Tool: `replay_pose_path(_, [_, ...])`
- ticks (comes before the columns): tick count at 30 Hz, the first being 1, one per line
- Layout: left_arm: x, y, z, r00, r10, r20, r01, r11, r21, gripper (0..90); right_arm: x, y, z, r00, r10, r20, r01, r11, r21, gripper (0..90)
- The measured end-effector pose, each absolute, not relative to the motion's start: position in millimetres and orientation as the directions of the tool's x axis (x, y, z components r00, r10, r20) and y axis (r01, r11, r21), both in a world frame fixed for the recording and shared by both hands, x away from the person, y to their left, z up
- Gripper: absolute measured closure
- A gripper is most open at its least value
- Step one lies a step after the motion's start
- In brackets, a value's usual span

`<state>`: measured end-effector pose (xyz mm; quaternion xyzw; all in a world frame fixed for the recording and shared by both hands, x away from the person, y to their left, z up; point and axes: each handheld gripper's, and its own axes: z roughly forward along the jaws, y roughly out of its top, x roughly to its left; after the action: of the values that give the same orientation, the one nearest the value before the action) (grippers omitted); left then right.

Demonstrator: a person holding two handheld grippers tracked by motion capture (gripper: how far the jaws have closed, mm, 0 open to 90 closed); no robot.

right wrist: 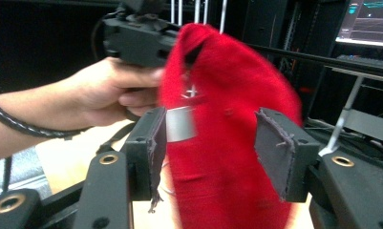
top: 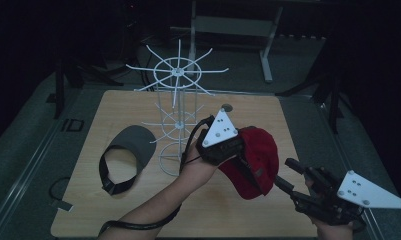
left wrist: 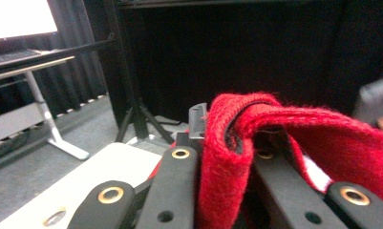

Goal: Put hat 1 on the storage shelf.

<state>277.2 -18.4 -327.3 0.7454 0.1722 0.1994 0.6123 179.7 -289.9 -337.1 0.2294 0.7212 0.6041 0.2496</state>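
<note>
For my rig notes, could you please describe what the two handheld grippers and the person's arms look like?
Both grippers are black. The left gripper and right gripper each carry a pale grey three-cornered plate with small holes. Brass-ringed holes mark the arms behind the fingers. A black cable trails along the bare left forearm.

The white wire rack (top: 176, 117) blocks the table's (top: 138, 210) far middle; the grey visor (top: 125, 155) occupies the left side; the near edge lies open.

Dim room, dark surroundings, soft blur

Wooden table (top: 138, 210): grey visor (top: 125, 152), white wire rack (top: 177, 117) (upright).
</note>
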Motion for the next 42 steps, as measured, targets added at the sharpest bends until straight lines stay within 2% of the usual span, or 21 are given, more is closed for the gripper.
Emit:
replay_pose_path(11, [280, -4, -335, 0.93, 0.354, 0.099, -0.023, -0.211, 0.977, 87.3, 222, -287, -344, -0.769, 0.629, -0.114, 0.073, 0.264, 0.962, 47.8])
replay_pose_path(17, [278, -6, -335, 0.955, 0.277, 0.108, -0.047, -0.217, 0.975, 87.2, 227, -279, -342, -0.8, 0.575, -0.17, 0.029, 0.32, 0.947, 52.9])
replay_pose_path(20, [278, -8, -334, 0.954, 0.278, 0.111, -0.051, -0.217, 0.975, 87.2, 226, -277, -341, -0.811, 0.556, -0.184, 0.015, 0.334, 0.942, 63.7])
replay_pose_path(24, [279, -7, -334, 0.953, 0.282, 0.111, -0.052, -0.21, 0.976, 87.2, 223, -277, -340, -0.809, 0.553, -0.198, -0.005, 0.331, 0.944, 86.4])
replay_pose_path(33, [278, -6, -336, 0.958, 0.266, 0.11, -0.056, -0.203, 0.978, 86.3, 220, -279, -337, -0.8, 0.58, -0.152, 0.015, 0.273, 0.962, 88.6])
replay_pose_path(35, [278, -6, -336, 0.954, 0.279, 0.113, -0.055, -0.205, 0.977, 83.6, 220, -280, -336, -0.793, 0.592, -0.14, 0.026, 0.263, 0.964, 88.6])
replay_pose_path(40, [278, -2, -337, 0.946, 0.3, 0.122, -0.056, -0.22, 0.974, 64.7, 220, -283, -333, -0.78, 0.612, -0.132, 0.026, 0.241, 0.97, 88.6])
replay_pose_path(42, [278, 0, -337, 0.944, 0.311, 0.113, -0.045, -0.22, 0.974, 60.8, 220, -284, -331, -0.774, 0.62, -0.129, 0.025, 0.233, 0.972, 88.6])
